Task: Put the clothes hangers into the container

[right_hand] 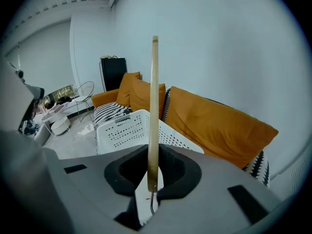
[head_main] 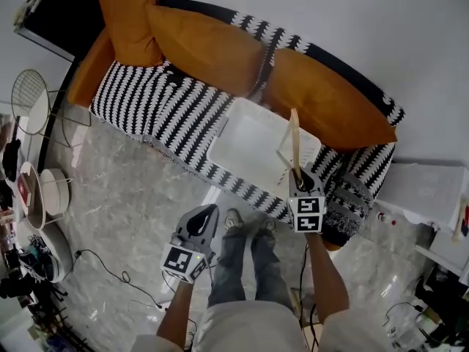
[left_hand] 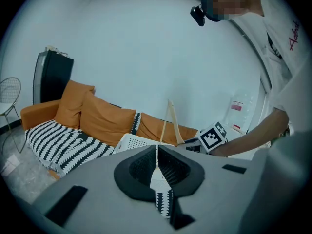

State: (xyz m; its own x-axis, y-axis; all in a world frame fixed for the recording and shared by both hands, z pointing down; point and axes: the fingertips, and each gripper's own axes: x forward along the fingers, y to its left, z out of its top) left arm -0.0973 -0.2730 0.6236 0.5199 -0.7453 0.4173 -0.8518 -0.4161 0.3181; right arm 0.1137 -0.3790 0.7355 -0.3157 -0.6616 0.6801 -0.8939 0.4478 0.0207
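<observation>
Right gripper view shows the right gripper [right_hand: 154,172] clamped narrowly on a wooden clothes hanger [right_hand: 154,106], the pads pressing its lower end where the metal hook pokes out below; the wooden body stands up and away from the jaws, almost upright; beyond it lies the white perforated container [right_hand: 122,130], open at the top, resting on the seat of the black-and-white patterned sofa [right_hand: 109,112] in front of the orange cushions [right_hand: 214,126]; in the head view the hanger hangs above the container's near right part, not yet inside it.

I judge the step in hand to be carrying this hanger to the container; the next move calls for lowering and tilting it so its whole length clears the rim, then parting the jaws so that it drops flat inside and does not lean on the wall.

The left gripper [left_hand: 157,161] is held low and well apart from the container, its jaws closed together with nothing between them.

As far as the head view shows, the container's floor is bare white; I can make out no other hanger lying in it, nor any on the sofa.
</observation>
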